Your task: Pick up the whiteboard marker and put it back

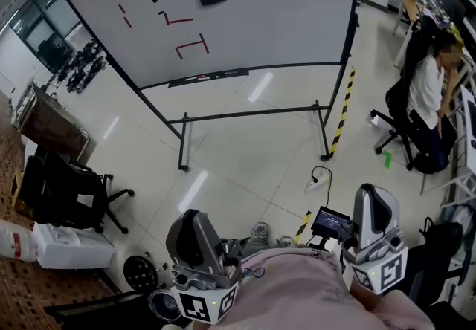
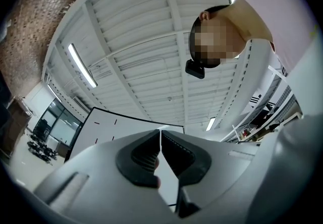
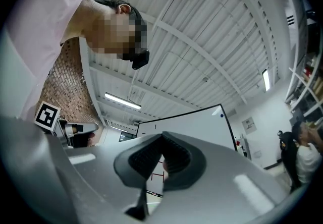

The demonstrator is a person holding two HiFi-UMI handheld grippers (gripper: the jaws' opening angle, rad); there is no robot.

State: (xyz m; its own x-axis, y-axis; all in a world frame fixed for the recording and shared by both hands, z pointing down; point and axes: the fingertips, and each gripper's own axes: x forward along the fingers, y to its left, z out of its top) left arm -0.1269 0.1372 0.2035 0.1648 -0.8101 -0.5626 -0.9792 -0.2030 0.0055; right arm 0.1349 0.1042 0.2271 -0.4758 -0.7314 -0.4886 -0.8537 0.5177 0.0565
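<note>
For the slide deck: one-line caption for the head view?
Left grey handheld gripper and right grey handheld gripper held low, facing a white freestanding whiteboard with red marks.

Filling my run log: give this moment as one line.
left gripper: jaws shut, empty | right gripper: jaws shut, empty | whiteboard: ahead, untouched

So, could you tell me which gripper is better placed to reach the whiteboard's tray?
Left, probably. Both are shut, empty and far from the whiteboard, but its tray sits roughly ahead of the left gripper; the right gripper is further off to the side.
</note>
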